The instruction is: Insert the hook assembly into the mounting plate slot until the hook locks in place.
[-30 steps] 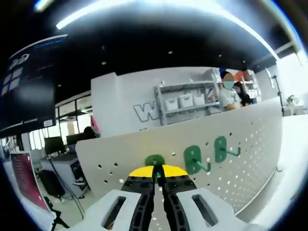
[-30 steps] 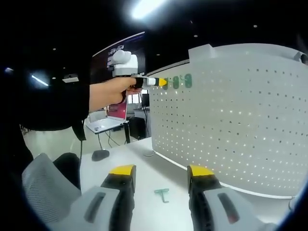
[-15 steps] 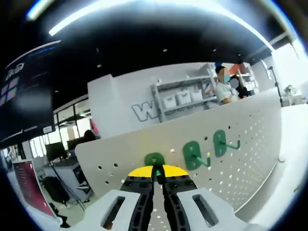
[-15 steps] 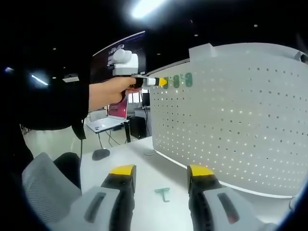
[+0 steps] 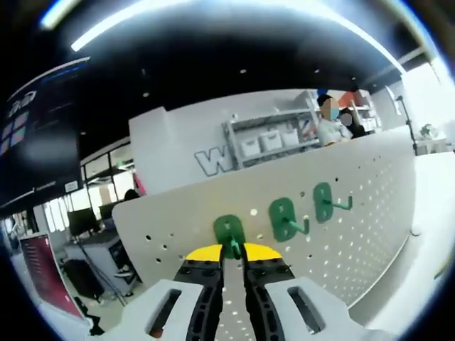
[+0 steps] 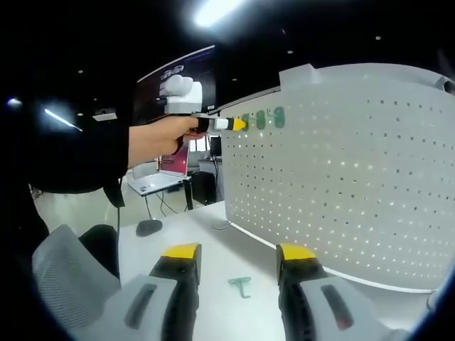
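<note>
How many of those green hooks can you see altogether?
4. Three sit in a row near the top of the pegboard: one at the left gripper, a middle one and a far one. A fourth lies loose on the table. More may be hidden.

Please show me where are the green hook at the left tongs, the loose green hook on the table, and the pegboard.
green hook at the left tongs (image 5: 229,231), left gripper view, its backplate
loose green hook (image 6: 242,286), right gripper view, its shaft
pegboard (image 6: 355,177), right gripper view, bare perforated face

My left gripper view sits close against the pegboard, looking along its top. My right gripper view faces that pegboard from farther back, low over the table.
</note>
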